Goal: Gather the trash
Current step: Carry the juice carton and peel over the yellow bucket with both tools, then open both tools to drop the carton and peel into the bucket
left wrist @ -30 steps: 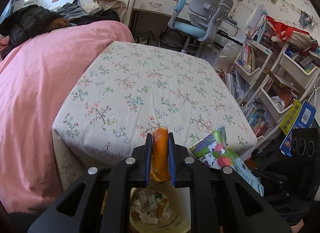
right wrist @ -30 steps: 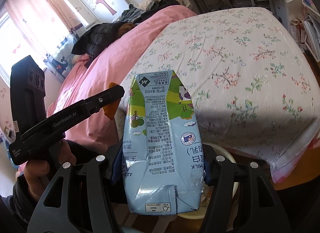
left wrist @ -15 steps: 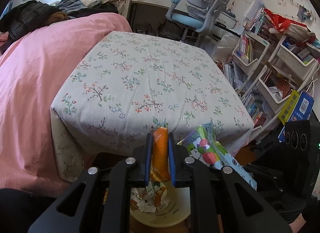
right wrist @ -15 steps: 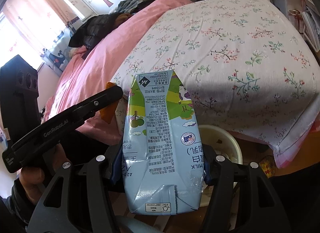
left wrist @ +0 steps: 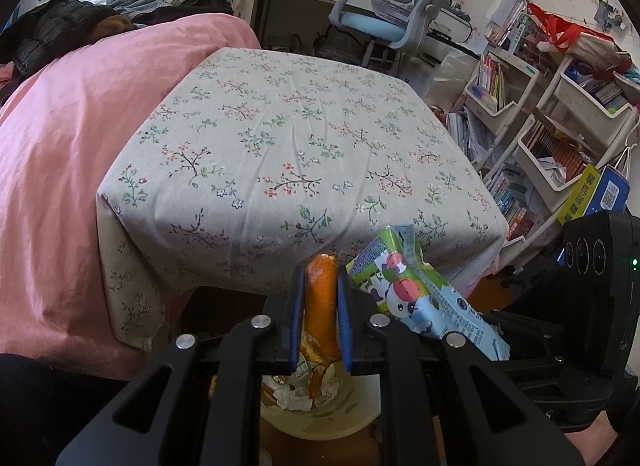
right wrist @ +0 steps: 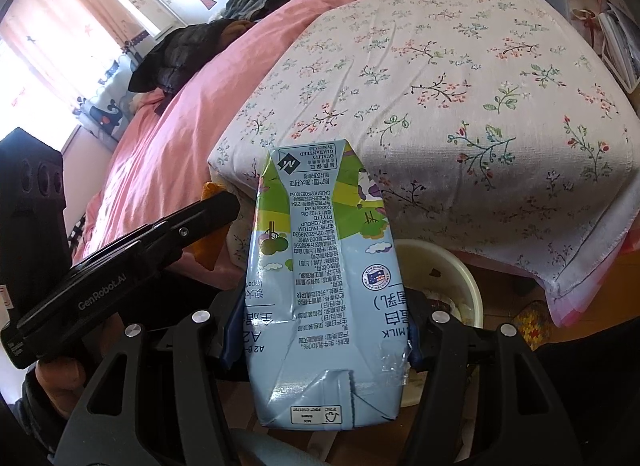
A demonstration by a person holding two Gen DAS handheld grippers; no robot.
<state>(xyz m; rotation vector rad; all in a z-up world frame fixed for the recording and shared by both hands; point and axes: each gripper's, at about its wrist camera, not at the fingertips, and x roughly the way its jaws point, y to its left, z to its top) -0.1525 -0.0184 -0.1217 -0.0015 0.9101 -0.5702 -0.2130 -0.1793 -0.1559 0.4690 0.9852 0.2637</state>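
Above the cream waste bin, the left gripper pinches a soft, light orange peel edgewise, while the right gripper clamps a dented, light milk carton across its stiffer sides.

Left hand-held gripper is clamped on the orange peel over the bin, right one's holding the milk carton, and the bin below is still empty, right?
Not quite. The bin already holds crumpled paper and scraps, as the left wrist view shows. The rest stands: the left hand-held gripper is clamped on the orange peel over it, and the right hand-held gripper holds the milk carton.
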